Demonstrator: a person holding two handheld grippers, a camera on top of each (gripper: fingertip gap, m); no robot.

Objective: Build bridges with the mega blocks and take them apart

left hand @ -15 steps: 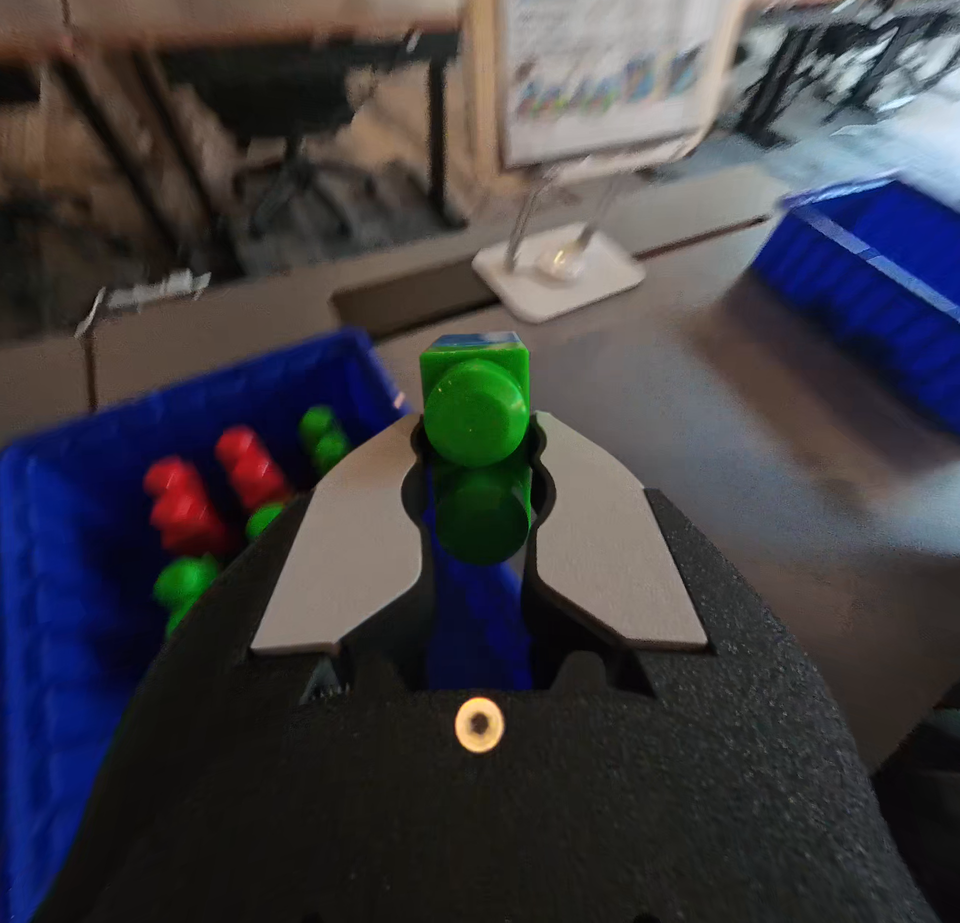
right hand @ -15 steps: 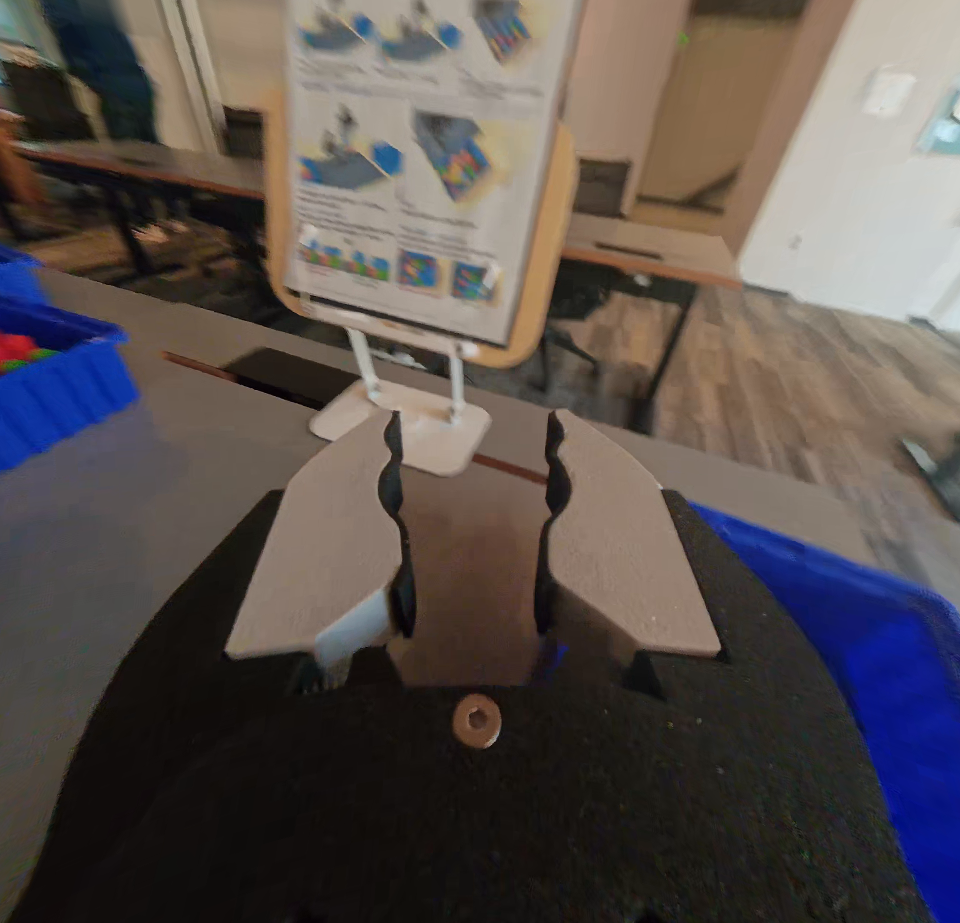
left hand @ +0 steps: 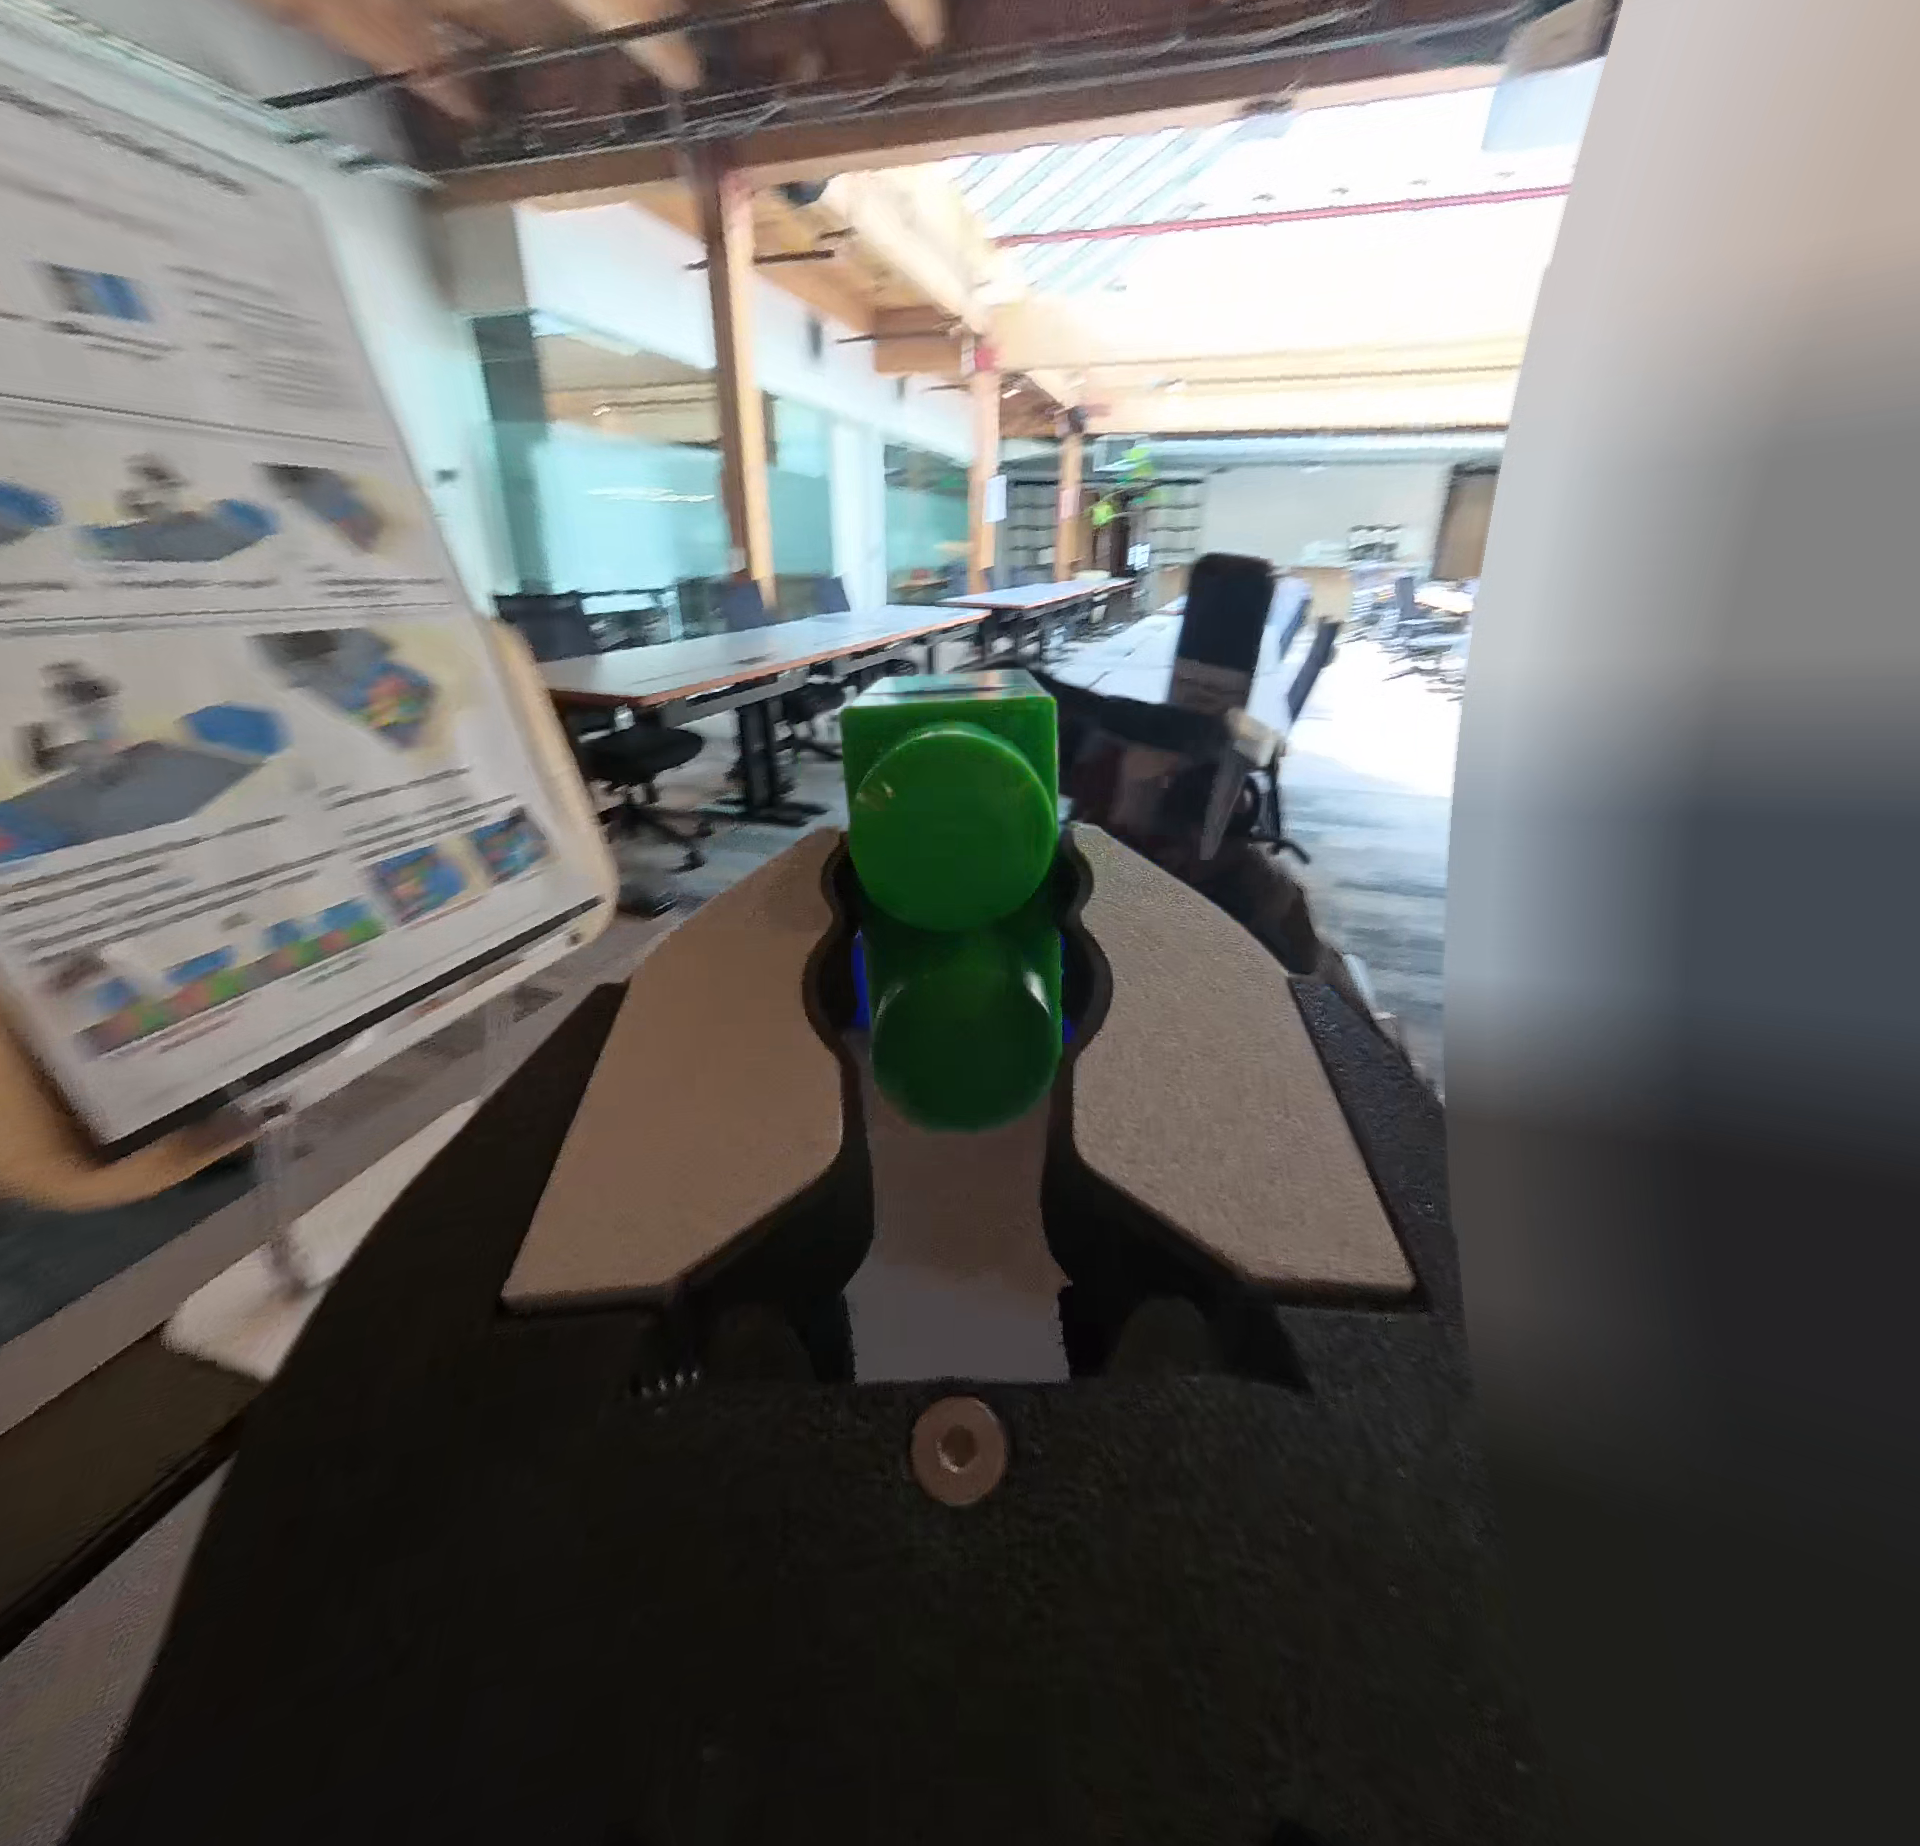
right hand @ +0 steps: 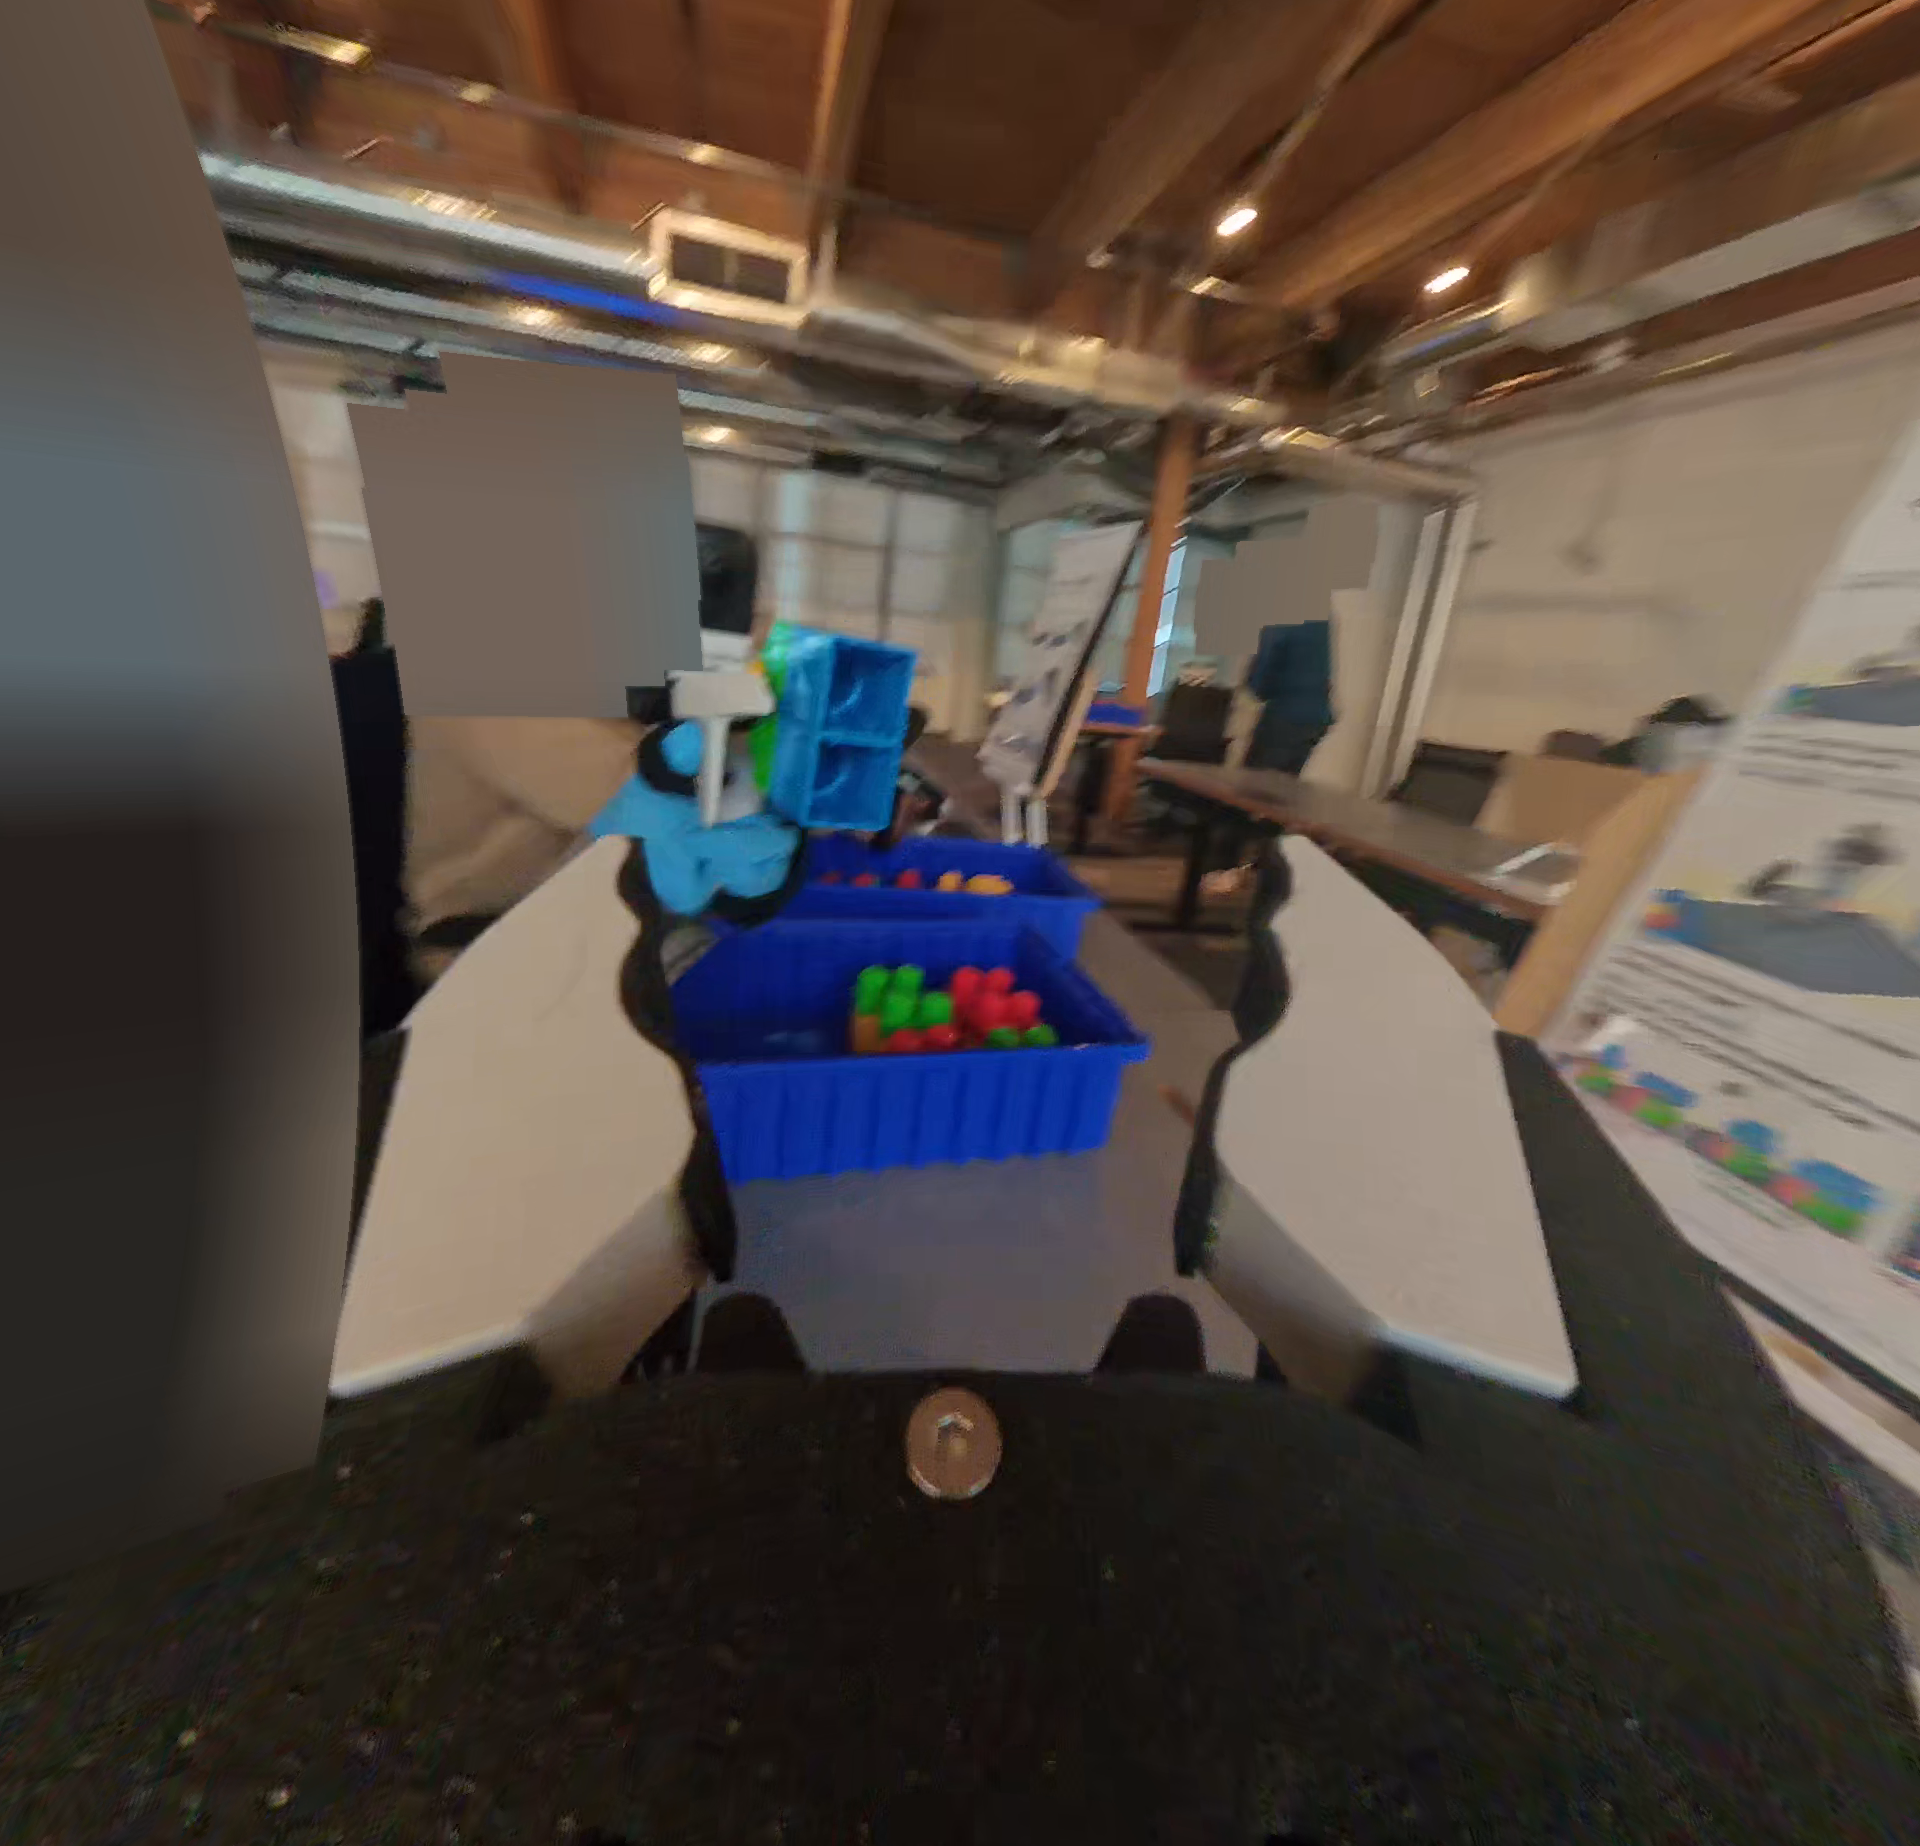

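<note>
The left gripper has its jaws closed on a green block, studs facing the camera, with a blue block pressed onto its underside, as the right wrist view shows. There the pair is held up in the air, well above the tabletop, by a hand in a light blue glove. The right gripper is empty, its jaws spread wide and aimed toward the stacked pair.

The blocks look like hollow moulded plastic: light, rigid, and smooth enough to slip if pinched on a rounded stud. The flat side walls are the better place to hold. To separate them, the free jaws would probably best take the blue block across its two long walls and peel it away at a slight angle rather than pull straight. The friction fit between studs and cavities is likely modest, so little force should do.

Below, a blue bin sits on the grey tabletop holding red, green and orange blocks, with a second blue bin just behind it. An instruction sheet on a stand stands close to the left gripper. The room is an open workspace with timber ceiling beams, long desks and office chairs; motion blur softens much of it, so finer detail is uncertain.
</note>
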